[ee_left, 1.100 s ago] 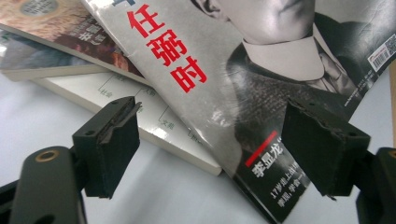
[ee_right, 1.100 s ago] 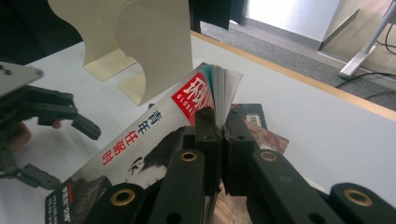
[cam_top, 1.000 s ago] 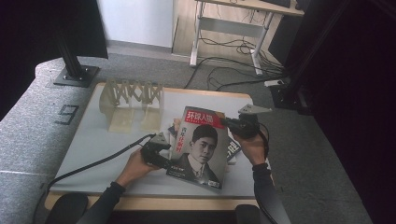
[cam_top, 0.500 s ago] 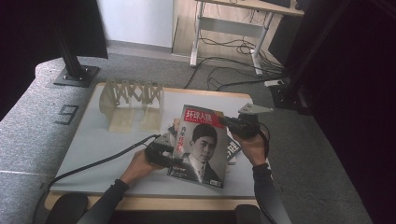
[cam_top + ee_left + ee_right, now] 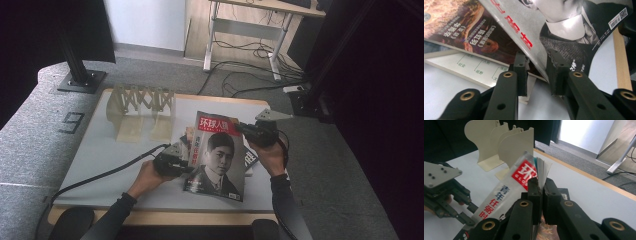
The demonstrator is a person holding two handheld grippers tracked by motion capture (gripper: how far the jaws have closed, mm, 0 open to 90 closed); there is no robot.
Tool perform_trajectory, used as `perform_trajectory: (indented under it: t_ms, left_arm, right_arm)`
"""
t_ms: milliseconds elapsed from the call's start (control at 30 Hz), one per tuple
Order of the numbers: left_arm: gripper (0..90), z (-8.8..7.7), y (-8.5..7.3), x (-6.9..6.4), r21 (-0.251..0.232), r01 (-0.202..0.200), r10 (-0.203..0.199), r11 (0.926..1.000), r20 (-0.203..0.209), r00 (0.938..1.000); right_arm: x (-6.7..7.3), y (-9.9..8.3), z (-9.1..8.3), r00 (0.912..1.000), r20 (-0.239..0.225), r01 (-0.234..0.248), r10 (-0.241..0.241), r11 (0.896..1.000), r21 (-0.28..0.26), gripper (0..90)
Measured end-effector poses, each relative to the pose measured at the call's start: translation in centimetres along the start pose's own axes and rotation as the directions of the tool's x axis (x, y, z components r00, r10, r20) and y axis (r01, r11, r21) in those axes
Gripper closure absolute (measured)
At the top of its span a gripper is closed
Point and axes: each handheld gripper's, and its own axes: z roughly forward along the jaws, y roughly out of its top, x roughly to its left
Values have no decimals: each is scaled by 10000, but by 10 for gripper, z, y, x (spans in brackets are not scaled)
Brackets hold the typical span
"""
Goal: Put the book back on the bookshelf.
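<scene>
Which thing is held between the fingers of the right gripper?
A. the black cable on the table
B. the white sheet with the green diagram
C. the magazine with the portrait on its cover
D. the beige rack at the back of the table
C: in the right gripper view the right gripper is shut on the edge of the magazine, with the red title block of its cover just above the fingers.
</scene>
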Motion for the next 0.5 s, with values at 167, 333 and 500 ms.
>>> perform_trajectory:
  t_ms: [167,333,500]
  left_arm:
    - [757,-8,5,-2,-126,137,-138,9998,-30,9999]
    - [791,-18,9,-1,-396,274,-272,9988,66,9996]
    - [821,-24,13,-1,-675,98,-102,9977,-60,9999]
  right_arm:
    - [-4,2,-4,9999,118,-61,63,9999,-110,846]
    - [-9,5,-10,9996,211,-168,175,9993,-326,849]
    - [-15,9,-18,9992,297,-246,264,9979,-596,850]
